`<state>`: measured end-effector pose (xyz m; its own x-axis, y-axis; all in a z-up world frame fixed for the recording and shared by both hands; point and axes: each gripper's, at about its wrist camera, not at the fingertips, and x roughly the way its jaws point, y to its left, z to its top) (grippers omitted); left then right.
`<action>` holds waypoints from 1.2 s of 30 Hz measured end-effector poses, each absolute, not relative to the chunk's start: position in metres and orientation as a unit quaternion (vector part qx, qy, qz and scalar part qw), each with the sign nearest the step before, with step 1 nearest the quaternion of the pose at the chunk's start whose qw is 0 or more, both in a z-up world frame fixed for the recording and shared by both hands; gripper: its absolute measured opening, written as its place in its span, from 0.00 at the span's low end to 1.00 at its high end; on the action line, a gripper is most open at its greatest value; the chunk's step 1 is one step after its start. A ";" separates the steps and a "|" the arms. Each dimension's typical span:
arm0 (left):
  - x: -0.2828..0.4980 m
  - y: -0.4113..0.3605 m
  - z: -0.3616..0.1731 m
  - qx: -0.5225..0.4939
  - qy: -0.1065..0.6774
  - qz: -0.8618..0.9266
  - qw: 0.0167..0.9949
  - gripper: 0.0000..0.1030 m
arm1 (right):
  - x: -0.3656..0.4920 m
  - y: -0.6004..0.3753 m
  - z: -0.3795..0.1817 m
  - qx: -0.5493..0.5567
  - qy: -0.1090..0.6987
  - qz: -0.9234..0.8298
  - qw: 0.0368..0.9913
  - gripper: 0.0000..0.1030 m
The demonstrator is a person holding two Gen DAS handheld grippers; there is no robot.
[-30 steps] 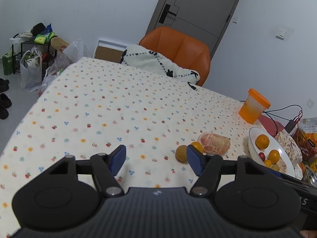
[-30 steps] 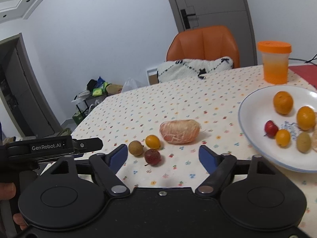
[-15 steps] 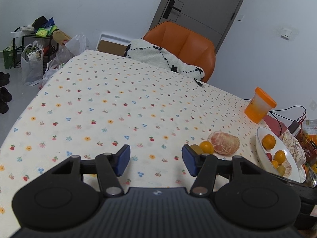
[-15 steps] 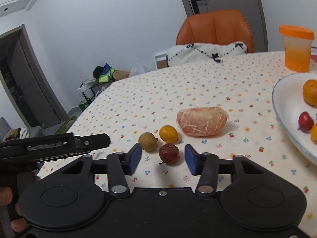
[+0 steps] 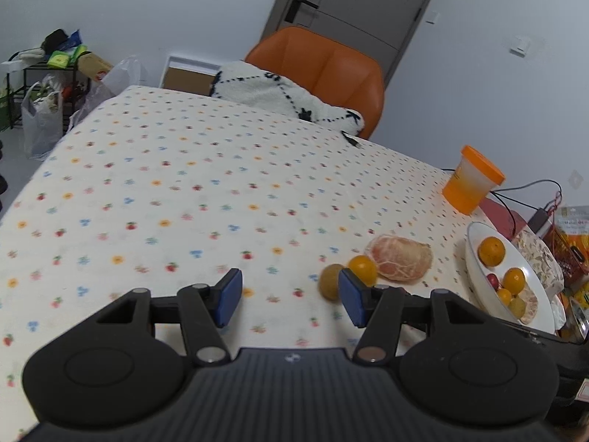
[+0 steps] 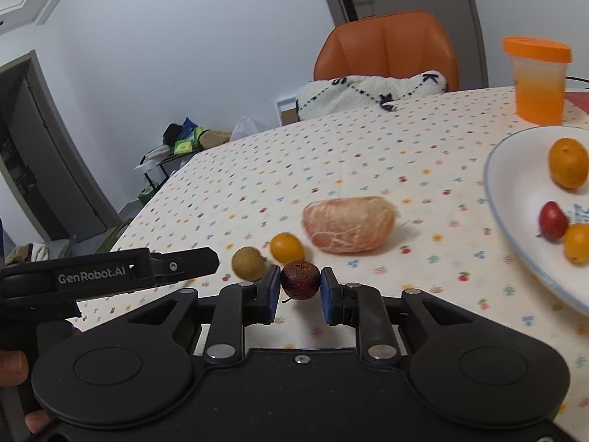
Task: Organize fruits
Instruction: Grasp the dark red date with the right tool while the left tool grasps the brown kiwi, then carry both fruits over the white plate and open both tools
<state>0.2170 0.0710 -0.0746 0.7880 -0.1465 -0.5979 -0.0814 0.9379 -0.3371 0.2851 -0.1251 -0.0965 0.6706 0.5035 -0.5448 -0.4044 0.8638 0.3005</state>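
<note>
Right gripper: blue pads pinched on a wrinkled dark-red fruit, low over the floral cloth. Left gripper: wide apart, empty. Beyond: round brown fruit, smooth kumquat, pithy peeled citrus. Right: glossy white plate.

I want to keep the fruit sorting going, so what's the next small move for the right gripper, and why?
Probably lift it slightly and carry it right toward the white plate. The right gripper has its blue pads against both sides of the dark red fruit, which appears gripped. The plate already holds other fruits, while the left gripper is open and holds nothing.
</note>
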 end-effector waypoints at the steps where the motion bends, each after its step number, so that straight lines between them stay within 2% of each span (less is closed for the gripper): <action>1: 0.218 0.068 -0.074 -0.173 0.325 -0.021 0.930 0.55 | 0.284 -0.128 -0.096 0.079 0.319 0.248 0.911 0.21; 6: 0.224 0.054 -0.072 -0.164 0.326 -0.030 0.931 0.52 | 0.282 -0.139 -0.092 0.086 0.314 0.239 0.915 0.21; 12: 0.235 0.040 -0.077 -0.156 0.340 -0.033 0.927 0.43 | 0.277 -0.155 -0.087 0.096 0.306 0.226 0.920 0.21; 14: 0.240 0.037 -0.083 -0.149 0.354 -0.033 0.923 0.24 | 0.275 -0.160 -0.086 0.099 0.304 0.222 0.921 0.21; 36: 0.205 0.010 -0.041 -0.132 0.305 -0.041 0.942 0.23 | 0.251 -0.190 -0.068 0.119 0.267 0.211 0.933 0.21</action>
